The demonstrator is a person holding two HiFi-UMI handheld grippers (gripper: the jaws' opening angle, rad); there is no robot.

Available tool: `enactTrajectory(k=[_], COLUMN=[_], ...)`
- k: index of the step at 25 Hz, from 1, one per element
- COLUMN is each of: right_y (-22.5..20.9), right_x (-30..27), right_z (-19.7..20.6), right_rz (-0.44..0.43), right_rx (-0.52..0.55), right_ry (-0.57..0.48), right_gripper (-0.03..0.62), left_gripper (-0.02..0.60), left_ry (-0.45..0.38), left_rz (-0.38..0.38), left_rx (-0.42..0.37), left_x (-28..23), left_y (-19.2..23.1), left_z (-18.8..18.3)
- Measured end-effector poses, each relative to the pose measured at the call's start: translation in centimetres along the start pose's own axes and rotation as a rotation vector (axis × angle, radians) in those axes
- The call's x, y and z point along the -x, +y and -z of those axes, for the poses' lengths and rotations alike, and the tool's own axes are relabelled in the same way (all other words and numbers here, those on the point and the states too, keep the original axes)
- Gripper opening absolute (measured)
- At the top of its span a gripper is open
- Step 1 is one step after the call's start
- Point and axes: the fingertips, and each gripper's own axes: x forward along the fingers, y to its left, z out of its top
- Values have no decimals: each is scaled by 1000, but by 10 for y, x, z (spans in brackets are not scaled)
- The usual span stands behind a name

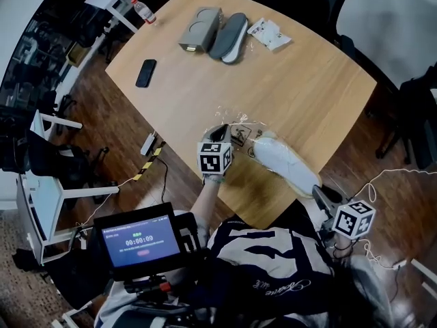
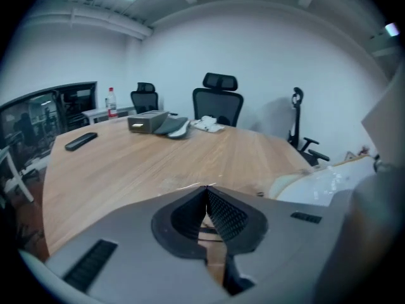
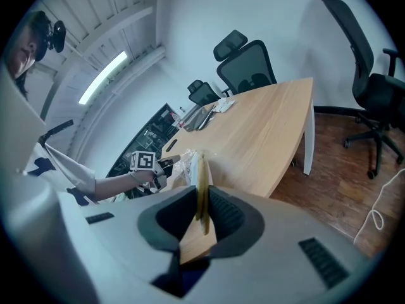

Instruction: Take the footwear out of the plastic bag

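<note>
Footwear (image 1: pixel 283 161) lying at bench (image 1: pixel 293 80) near edge, long axis running from plastic bag (image 1: pixel 240 130) toward right claw (image 1: pixel 321 195). Right claw clamping its near end. Left claw (image 1: pixel 220 134) pinching bag film, jaws meeting. Pulling along that axis looking right.

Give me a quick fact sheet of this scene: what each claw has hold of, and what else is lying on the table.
Left claw: shut, pinching the clear plastic bag
Right claw: shut on the edge of the white slipper
White slipper: mostly out of the bag, one end at its mouth
Far end of the table: black phone, bottle, grey box, what looks like a grey slipper, small packet
</note>
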Motion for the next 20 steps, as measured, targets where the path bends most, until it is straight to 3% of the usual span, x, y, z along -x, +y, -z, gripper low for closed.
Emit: enactTrajectory(k=[4, 6, 15, 20], right_y=[1, 3, 15, 17], right_x=[-2, -1, 22, 38], right_z=[1, 0, 7, 3], right_rz=[-5, -6, 43, 94], right_rx=[-7, 6, 84, 106], right_ry=[-4, -2, -8, -48], right_gripper=[58, 58, 57, 55], left_gripper=[8, 8, 6, 6], left_ry=[34, 78, 206, 191], left_rz=[227, 242, 72, -98], left_rx=[-140, -188, -218, -58], left_x=[5, 1, -15, -8], left_y=[-79, -95, -70, -27], left_z=[3, 17, 55, 53])
